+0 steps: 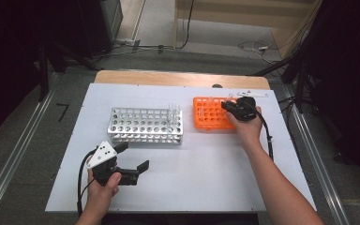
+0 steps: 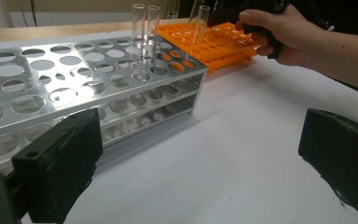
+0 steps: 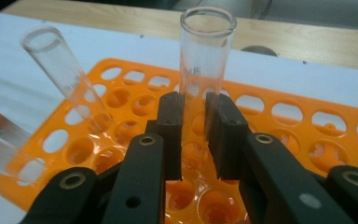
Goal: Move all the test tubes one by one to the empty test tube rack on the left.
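Note:
My right gripper point(image 3: 193, 135) is shut on a clear glass test tube point(image 3: 206, 56) that stands upright in the orange rack point(image 3: 279, 116). A second clear tube point(image 3: 63, 70) leans in the same rack to the left of it. From above, the right gripper point(image 1: 227, 106) sits over the orange rack's point(image 1: 206, 115) right side. My left gripper point(image 1: 133, 156) hangs open in front of the silver metal rack point(image 1: 140, 125), nothing between its fingers. In the left gripper view the wide-apart jaws frame the silver rack point(image 2: 65, 79), which holds two upright clear tubes point(image 2: 144, 28) at its far corner.
The two racks stand side by side on a white board point(image 1: 192, 178) on a wooden table point(image 1: 178, 78). The right hand point(image 2: 284, 28) and forearm reach in over the orange rack point(image 2: 223, 39). Dark equipment and cables lie on the floor beyond the table.

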A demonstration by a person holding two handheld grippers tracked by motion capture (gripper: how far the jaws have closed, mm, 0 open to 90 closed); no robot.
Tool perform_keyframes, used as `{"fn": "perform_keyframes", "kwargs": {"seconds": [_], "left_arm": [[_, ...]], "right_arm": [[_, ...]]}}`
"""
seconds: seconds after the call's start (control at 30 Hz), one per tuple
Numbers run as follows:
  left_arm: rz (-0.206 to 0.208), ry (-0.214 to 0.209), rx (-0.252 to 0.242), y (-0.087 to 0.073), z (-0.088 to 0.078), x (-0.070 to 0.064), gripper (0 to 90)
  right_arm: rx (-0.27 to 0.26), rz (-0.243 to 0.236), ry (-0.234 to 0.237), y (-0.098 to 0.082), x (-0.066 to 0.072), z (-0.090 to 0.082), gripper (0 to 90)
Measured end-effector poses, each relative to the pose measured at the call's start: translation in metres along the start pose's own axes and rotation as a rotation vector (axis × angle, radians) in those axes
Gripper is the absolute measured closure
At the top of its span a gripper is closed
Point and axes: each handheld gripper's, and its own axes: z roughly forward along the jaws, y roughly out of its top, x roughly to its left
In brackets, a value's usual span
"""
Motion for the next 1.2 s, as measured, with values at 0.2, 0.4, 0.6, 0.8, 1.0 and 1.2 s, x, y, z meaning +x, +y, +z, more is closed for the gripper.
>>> {"fn": "perform_keyframes", "kwargs": {"seconds": [0.2, 0.4, 0.6, 0.8, 1.0, 1.2], "left_arm": [[0.006, -0.004, 0.0, 0.0, 0.001, -0.002, 0.0], [0.014, -0.008, 0.003, 0.001, 0.003, -0.005, 0.0], [0.022, -0.015, 0.004, 0.002, 0.005, -0.009, 0.0], [0.025, -0.018, 0.008, 0.002, 0.008, -0.011, 0.0], [0.031, -0.024, 0.005, 0.003, 0.009, -0.014, 0.0], [0.042, -0.032, 0.008, 0.005, 0.012, -0.018, 0.0]], "right_arm": [[-0.055, -0.012, 0.032, 0.005, -0.001, -0.017, 73.8], [-0.1, -0.029, 0.061, 0.004, 0.005, -0.038, 73.8], [-0.119, -0.057, 0.119, -0.004, 0.016, -0.061, 73.7], [-0.131, -0.089, 0.156, -0.015, 0.025, -0.083, 73.7], [-0.134, -0.141, 0.196, -0.03, 0.042, -0.1, 73.7], [-0.122, -0.178, 0.25, -0.046, 0.061, -0.114, 73.7]]}}
